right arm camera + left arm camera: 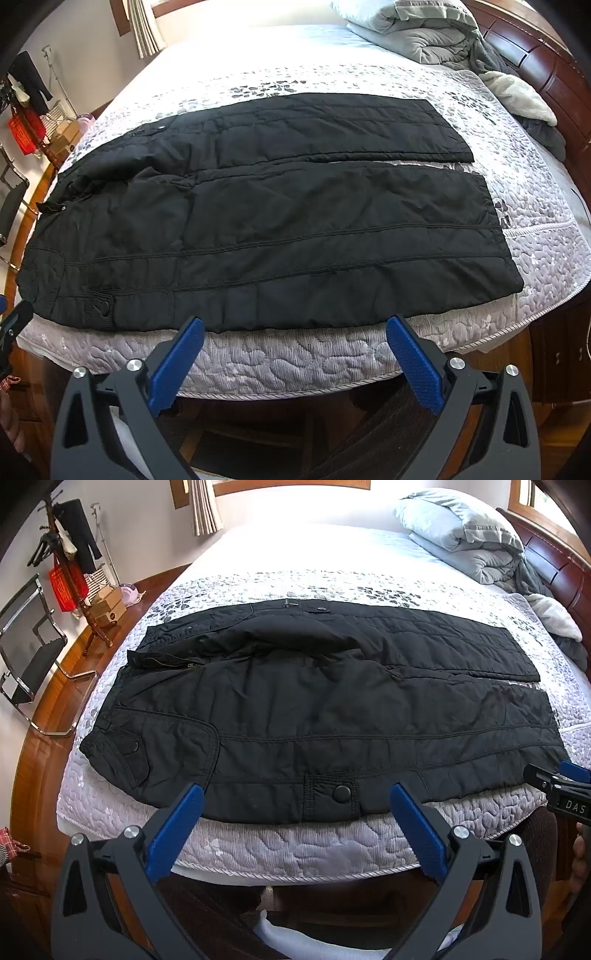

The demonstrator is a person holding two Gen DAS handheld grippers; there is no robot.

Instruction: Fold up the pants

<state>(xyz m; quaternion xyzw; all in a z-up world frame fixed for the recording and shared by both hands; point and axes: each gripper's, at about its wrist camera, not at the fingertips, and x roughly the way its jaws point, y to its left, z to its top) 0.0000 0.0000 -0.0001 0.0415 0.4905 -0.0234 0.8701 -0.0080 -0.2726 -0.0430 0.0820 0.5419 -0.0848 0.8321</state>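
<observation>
Left wrist view: left gripper (295, 805) hangs w/ jaws spread wide, nothing between them, just short of the near bed (280, 845) edge. Pants (314, 716) lie flat on the quilt straight ahead, waist off to gripper's left, legs running right. Near leg's side edge w/ a snap pocket (332, 797) sits right in front of the tips, not touched. Far leg lies beyond, a narrow gap between the two near the hems. Right gripper (557, 786) shows at the right edge, near the near hem; can't tell its opening here.

Right wrist view: right gripper (295, 336) also wide open & empty, tips just short of the near leg's edge, toward the hem end. Pants (277, 229) spread ahead, waist far left, hems to the right. Bedding (424, 33) piled far back right, well apart.

Progress, judging by the layout: no fold made yet. Pants spread out only; leg-over-leg fold and lengthwise folds all remain. Both tools look poised for a first grab on the near edge.
</observation>
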